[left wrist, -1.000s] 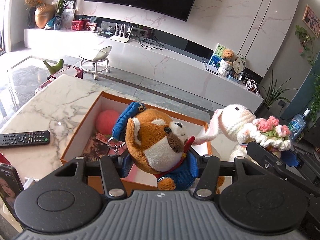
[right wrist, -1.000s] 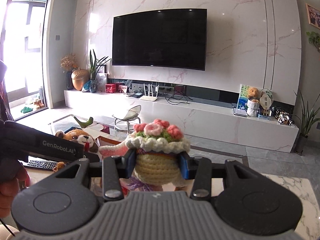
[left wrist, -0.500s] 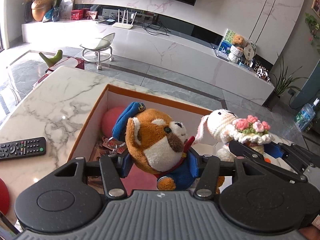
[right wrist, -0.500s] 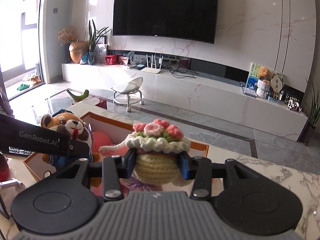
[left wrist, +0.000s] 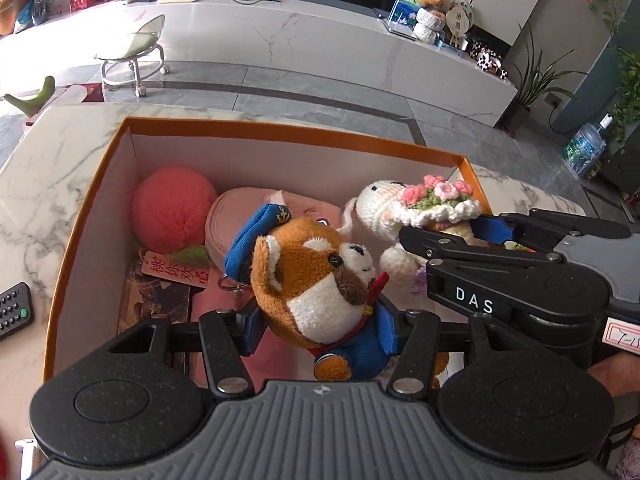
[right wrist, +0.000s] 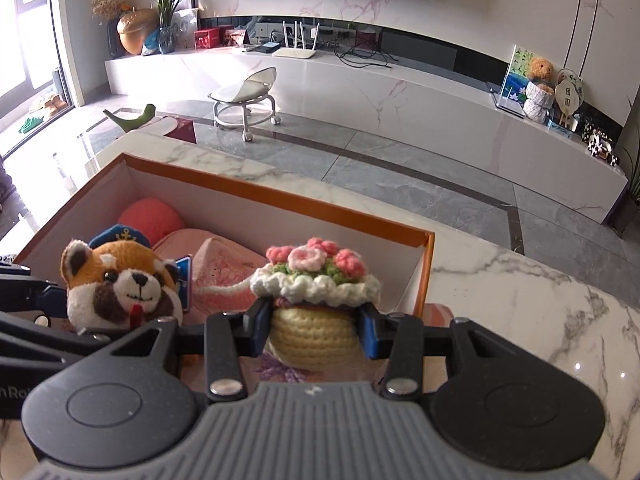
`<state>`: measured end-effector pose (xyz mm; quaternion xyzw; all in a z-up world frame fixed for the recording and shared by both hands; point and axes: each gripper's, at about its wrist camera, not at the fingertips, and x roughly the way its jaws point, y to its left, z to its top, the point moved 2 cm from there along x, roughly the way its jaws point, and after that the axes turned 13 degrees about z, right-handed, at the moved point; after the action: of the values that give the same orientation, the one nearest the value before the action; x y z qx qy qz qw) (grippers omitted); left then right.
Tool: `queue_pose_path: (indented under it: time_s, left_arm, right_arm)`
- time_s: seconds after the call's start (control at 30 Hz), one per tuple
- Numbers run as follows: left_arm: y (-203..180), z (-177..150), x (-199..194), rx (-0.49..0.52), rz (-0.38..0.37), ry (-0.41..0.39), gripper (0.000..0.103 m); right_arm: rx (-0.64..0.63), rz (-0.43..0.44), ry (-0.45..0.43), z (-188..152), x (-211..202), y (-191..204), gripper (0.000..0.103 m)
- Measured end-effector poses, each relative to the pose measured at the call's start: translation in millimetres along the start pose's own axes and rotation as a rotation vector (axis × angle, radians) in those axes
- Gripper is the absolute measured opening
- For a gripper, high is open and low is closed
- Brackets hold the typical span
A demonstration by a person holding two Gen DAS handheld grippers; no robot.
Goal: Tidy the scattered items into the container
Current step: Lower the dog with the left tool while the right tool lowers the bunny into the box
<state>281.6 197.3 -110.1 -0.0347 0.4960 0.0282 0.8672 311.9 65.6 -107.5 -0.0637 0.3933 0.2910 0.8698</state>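
Note:
An orange cardboard box (left wrist: 280, 130) with white inner walls stands on the marble table; its rim also shows in the right wrist view (right wrist: 280, 194). My left gripper (left wrist: 320, 332) is shut on a brown plush fox in a blue sailor suit (left wrist: 316, 280) and holds it over the box. My right gripper (right wrist: 316, 328) is shut on a crocheted white bunny with a flower bouquet (right wrist: 316, 276), held over the box's right end. The bunny (left wrist: 384, 208) and the right gripper's fingers (left wrist: 440, 240) show in the left wrist view. The fox (right wrist: 120, 284) shows in the right wrist view.
Inside the box lie a pink knitted ball (left wrist: 172, 208), a pink pouch (left wrist: 248, 216), a tag with red characters (left wrist: 176, 270) and a booklet (left wrist: 156, 304). A black remote (left wrist: 14, 312) lies on the table (left wrist: 48, 184) left of the box.
Both grippers have moved forward and tilted down over the box, carrying the fox and the bunny. The box now fills the view below both toys.

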Motion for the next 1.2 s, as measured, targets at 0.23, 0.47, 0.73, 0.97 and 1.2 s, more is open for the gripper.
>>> queue_pose_path:
  time_s: [0.23, 0.47, 0.73, 0.97, 1.2]
  left_arm:
    - [-11, -3, 18, 0.101, -0.014, 0.087, 0.064]
    - [-25, -12, 24, 0.176, -0.019, 0.146, 0.065]
    - [-28, -16, 23, 0.184, -0.009, 0.162, 0.066]
    - [-24, -15, 20, 0.178, -0.011, 0.16, 0.066]
    - [-23, -14, 20, 0.193, -0.01, 0.163, 0.068]
  right_arm:
    - [-0.01, 0.024, 0.044, 0, 17, -9, 0.047]
    - [-0.037, 0.058, 0.085, 3, 22, -9, 0.051]
    - [-0.023, 0.096, 0.087, 3, 14, -10, 0.063]
    - [-0.009, 0.111, 0.094, 3, 10, -10, 0.069]
    - [-0.028, 0.112, 0.09, 1, -1, -6, 0.069]
